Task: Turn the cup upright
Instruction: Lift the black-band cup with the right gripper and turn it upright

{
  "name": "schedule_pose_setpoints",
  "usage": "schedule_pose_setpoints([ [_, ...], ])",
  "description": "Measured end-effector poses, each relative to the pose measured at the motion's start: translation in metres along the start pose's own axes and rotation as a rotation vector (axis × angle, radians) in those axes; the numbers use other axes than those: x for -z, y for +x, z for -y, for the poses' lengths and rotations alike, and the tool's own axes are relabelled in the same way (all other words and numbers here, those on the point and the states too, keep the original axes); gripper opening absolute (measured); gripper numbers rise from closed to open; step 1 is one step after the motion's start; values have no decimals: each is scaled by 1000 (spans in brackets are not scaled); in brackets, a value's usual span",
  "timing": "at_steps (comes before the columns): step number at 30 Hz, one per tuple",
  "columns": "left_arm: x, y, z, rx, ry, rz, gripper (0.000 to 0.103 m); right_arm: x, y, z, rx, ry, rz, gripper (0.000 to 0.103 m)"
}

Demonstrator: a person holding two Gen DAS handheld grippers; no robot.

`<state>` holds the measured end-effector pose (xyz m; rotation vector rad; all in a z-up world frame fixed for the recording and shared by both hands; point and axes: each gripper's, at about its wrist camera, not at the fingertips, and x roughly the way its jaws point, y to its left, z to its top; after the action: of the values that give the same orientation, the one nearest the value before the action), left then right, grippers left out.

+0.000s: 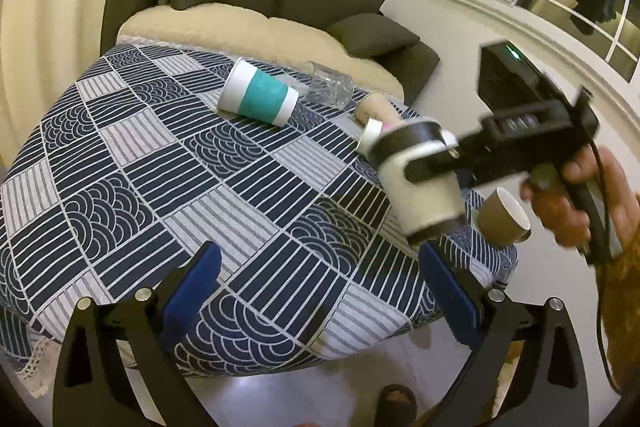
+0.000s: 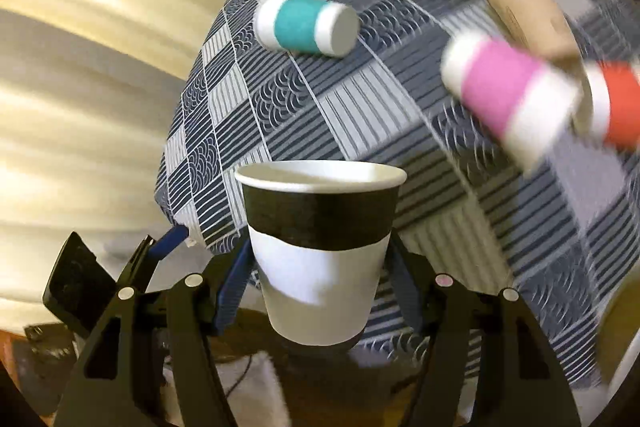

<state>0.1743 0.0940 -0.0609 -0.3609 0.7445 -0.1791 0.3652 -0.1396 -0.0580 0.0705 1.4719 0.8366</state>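
Cup [image 2: 320, 251] btwn right tongs [image 2: 318, 291]

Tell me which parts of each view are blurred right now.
Left wrist view: the black-and-white cup in the right gripper is smeared; the teal cup is sharp. Right wrist view: that cup is sharp, the pink cup streaks.

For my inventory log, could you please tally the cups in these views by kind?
Banded white paper cups: 4 (teal cup, pink cup, red cup, black cup in the right claw)
Plain brown paper cups: 2 (tan cup, brown cup)
Clear plastic cup: 1
Total: 7
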Motion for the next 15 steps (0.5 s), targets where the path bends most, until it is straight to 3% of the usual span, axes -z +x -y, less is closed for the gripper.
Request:
schedule_pose_setpoints([
  [5, 3, 0, 1, -9, 9, -15, 96, 20, 24, 15, -41, 87, -34, 64],
  [15, 8, 9, 8, 35, 11, -91, 96, 18, 44, 20, 9, 96, -30, 66],
])
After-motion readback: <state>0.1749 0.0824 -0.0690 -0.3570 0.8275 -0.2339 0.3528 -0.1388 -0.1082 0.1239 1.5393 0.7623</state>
